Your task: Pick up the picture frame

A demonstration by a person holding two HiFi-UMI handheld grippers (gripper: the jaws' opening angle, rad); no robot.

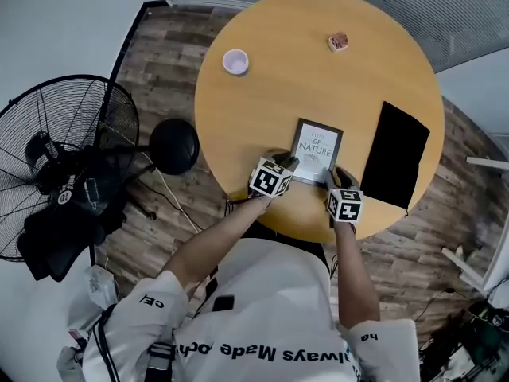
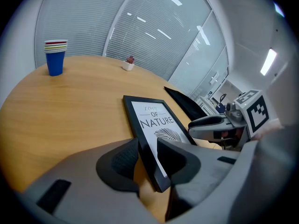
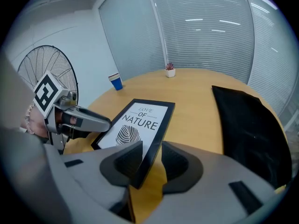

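Round wooden worktop [image 1: 262, 110], with a black mat [image 1: 395, 155] off to the right and the picture frame [image 1: 316, 150] lying near my edge, print up. I've got the left tool [image 2: 148, 155] pinched on its lower left corner and the right tool [image 3: 152, 157] pinched on the lower right. My worry is that both are thin corner bites. If I lift unevenly, I reckon the frame twists, slips out and smacks the worktop. The stack of cups [image 1: 235, 61] is well clear.

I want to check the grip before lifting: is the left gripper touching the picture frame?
Touching. In the left gripper view, the left gripper has both jaws closed on the black border of the picture frame, no gap showing.
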